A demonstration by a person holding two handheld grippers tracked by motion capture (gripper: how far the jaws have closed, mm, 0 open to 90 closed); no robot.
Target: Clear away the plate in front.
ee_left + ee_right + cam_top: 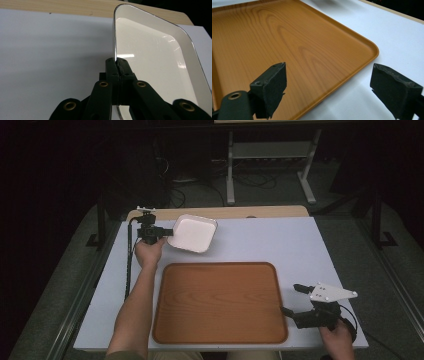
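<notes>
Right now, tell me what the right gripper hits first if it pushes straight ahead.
Probably the wooden tray: the right gripper points, jaws open, at its near corner rim, low over the white table. Height is unclear, so it might skim over.

The high view looks forward and down over the whole counter from the person's side. Each gripper view sits close behind its own jaws — the left on the white dish, the right on the wooden tray — both also seen from above.
</notes>
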